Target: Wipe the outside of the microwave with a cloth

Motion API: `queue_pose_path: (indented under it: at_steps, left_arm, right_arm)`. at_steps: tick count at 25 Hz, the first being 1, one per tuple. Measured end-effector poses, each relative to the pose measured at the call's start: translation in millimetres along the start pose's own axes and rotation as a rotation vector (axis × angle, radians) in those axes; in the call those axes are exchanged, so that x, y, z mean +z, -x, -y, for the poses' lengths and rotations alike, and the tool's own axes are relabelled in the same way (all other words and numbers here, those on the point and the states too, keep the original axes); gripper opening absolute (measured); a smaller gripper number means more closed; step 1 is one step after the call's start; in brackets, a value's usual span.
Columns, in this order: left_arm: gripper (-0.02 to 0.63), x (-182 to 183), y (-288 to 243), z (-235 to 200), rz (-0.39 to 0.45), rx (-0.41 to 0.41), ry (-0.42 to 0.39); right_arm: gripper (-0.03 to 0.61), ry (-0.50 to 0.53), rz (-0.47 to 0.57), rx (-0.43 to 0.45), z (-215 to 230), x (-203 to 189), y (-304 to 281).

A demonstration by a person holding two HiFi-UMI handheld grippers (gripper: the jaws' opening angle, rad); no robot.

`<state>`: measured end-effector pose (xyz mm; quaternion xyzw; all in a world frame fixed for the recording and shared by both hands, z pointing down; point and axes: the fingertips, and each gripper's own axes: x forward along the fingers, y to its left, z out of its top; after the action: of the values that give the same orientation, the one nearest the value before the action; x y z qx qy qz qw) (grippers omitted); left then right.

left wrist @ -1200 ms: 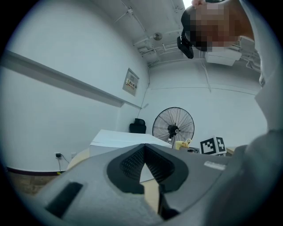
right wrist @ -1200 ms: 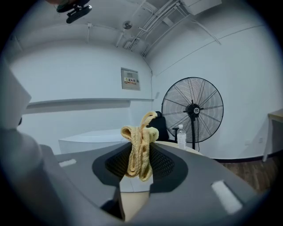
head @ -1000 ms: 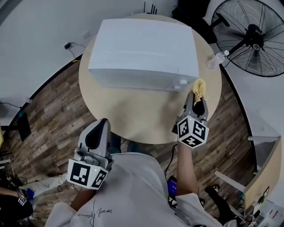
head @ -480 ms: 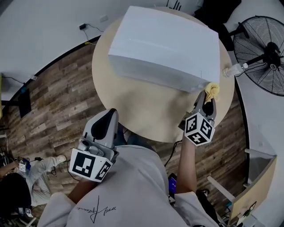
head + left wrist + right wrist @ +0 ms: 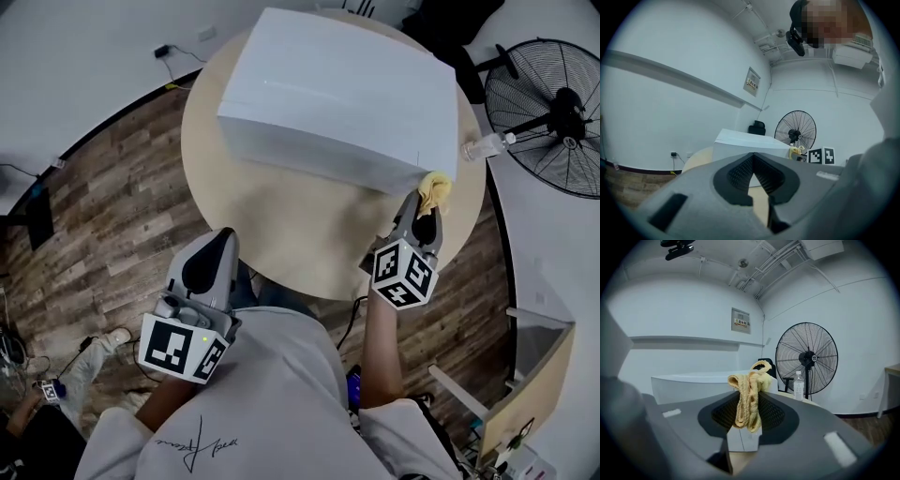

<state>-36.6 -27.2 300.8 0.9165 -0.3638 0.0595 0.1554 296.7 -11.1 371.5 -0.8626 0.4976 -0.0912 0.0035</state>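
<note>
- L. gripper (image 5: pixel 215 247): off the tabletop's (image 5: pixel 281 230) near edge, over the person's lap. Jaws pressed together, nothing betw. them (cf. left gripper view (image 5: pixel 752 162)).
- Microwave (image 5: pixel 337 94): white box, centre to far edge of the round tabletop. Prob. heavy, rigid, smooth-skinned, so it should stay put under wiping pressure w/o bracing.
- Cloth (image 5: pixel 433 190): yellow, bunched, at the microwave's near-right corner, touching or just beside it. Soft, light, limp, so best held mid-fold w/ a wad left proud of the tips, as here (image 5: pixel 749 401).
- R. gripper (image 5: pixel 421 212): jaws pinching the cloth, aimed at that corner.
- Bottle (image 5: pixel 486 145): clear plastic, lying at the tabletop's right edge. Light, easily knocked.
- Fan (image 5: pixel 553 112): on the floor, well apart.
</note>
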Motion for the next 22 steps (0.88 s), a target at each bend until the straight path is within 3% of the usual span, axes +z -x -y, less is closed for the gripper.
queue_pose_path:
  at_steps: [8, 22]
  left_arm:
    - [-0.008, 3, -1, -2, 0.01, 0.0, 0.009]
    - [-0.008, 2, 1, -8, 0.005, 0.025, 0.006]
  right_arm:
    - [0.124, 0.015, 0.029, 0.029, -28, -7, 1]
    - [0.124, -0.044, 0.025, 0.085, -65, -17, 0]
